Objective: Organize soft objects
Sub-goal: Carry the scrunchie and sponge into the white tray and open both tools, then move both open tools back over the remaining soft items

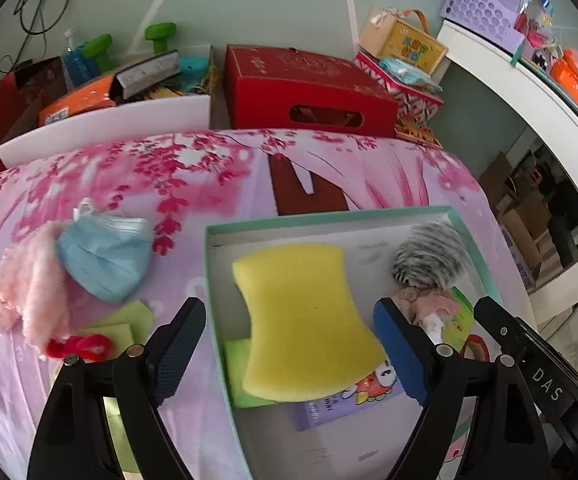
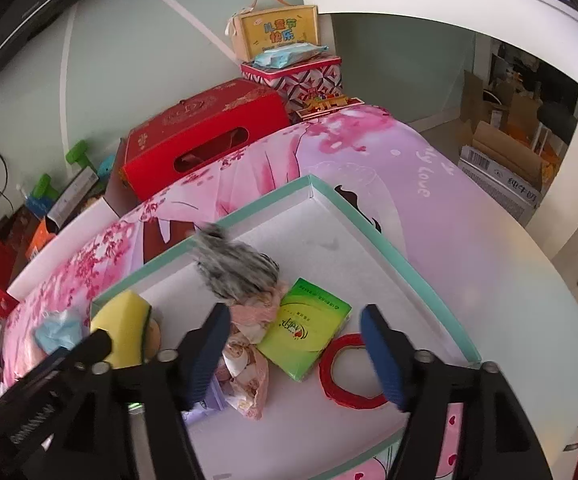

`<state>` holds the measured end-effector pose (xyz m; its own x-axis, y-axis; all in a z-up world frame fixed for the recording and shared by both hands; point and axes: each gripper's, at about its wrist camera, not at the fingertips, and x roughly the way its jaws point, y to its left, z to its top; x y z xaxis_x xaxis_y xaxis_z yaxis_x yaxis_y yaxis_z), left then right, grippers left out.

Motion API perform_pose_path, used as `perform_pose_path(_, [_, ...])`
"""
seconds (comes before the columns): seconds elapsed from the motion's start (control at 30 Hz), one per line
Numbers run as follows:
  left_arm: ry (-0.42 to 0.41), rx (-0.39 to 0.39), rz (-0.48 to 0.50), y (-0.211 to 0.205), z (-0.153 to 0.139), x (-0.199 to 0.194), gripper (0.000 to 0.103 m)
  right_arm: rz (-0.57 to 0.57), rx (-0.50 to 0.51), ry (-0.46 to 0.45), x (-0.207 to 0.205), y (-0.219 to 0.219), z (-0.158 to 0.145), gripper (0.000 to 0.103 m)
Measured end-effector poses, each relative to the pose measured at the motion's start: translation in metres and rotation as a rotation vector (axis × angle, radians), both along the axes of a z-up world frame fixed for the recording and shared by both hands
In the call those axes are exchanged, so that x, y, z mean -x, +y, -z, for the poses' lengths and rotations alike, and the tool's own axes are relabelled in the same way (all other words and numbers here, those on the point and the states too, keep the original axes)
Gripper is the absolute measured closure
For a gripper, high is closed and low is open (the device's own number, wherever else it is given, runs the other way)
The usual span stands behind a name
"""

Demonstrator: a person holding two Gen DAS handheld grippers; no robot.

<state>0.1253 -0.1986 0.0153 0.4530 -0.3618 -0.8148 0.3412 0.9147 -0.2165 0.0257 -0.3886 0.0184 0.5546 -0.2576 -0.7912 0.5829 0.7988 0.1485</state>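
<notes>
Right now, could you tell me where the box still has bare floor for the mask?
The box is bare in its far corner, beyond the grey furry piece and green tissue pack. The near end is crowded: yellow sponge, pink cloth, red ring. The mask lies outside.

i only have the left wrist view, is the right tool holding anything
Observer: No. The right tool is open over the box, and its pads press on nothing.
Operator: whats under it
Observer: A green tissue pack lying flat, with a red ring beside it on the box floor.
Operator: is the sponge all yellow
Observer: No. The yellow sponge has a dark layer along one face.
</notes>
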Motion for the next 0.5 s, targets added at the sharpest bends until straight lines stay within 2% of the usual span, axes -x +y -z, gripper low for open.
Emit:
perform_pose_path(0.07, [-0.010,-0.001,-0.023,0.009,-0.001,-0.001,0.012,-0.005,0.005,0.005,-0.001,0.002,0.000,0.020])
perform_pose_path(0.1, [-0.015,-0.001,-0.042,0.015,-0.002,-0.002,0.004,-0.009,0.007,0.007,-0.002,0.003,0.000,0.016])
perform_pose_path(0.23, [-0.032,-0.018,-0.119,0.042,-0.007,-0.008,0.003,-0.028,0.028,0.018,-0.007,0.011,0.000,0.002])
perform_pose_path(0.37, [-0.046,-0.018,-0.211,0.082,-0.016,-0.015,0.003,-0.057,0.047,0.013,-0.013,0.025,-0.005,0.002])
perform_pose_path(0.5, [-0.077,-0.015,-0.318,0.126,-0.028,-0.019,0.003,-0.119,0.057,-0.037,-0.021,0.051,-0.017,0.002])
